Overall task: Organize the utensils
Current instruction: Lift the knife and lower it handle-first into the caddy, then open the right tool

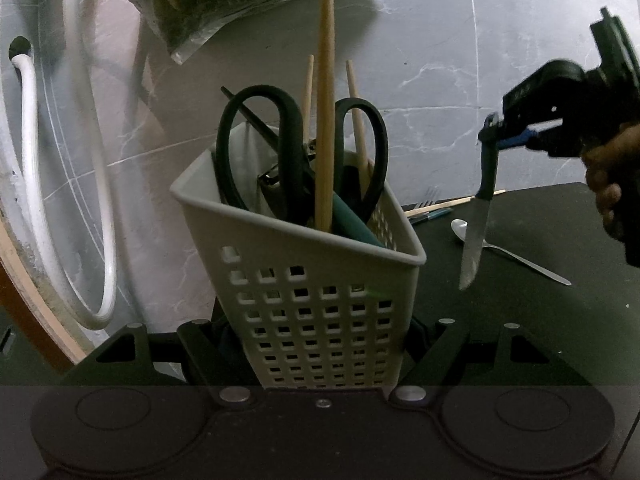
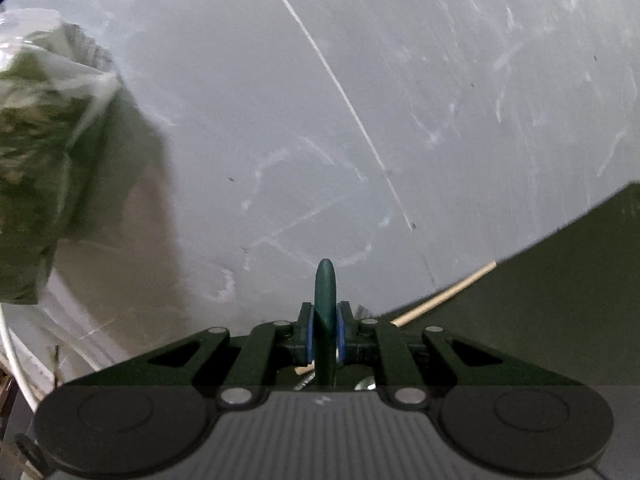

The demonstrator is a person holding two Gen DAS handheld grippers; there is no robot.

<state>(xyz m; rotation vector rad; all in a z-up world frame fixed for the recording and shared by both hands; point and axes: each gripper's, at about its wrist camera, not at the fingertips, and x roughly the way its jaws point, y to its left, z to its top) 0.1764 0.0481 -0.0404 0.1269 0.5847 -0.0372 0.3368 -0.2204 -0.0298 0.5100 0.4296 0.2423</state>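
Left hand-held gripper [image 1: 320,344] clamped around basket [image 1: 320,280]; right hand-held gripper [image 1: 496,136] pinching knife [image 1: 478,220], clear of basket rim.

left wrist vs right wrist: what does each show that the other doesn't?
Only left wrist: the white utensil basket clamped in the left gripper, holding black scissors and chopsticks; the knife's blade hanging down; a spoon on the dark counter.

Only right wrist: the blue pads of the right gripper pinching the knife's green handle.

Both: the knife, the right gripper, the grey marble wall, a loose chopstick, a plastic bag of greens.
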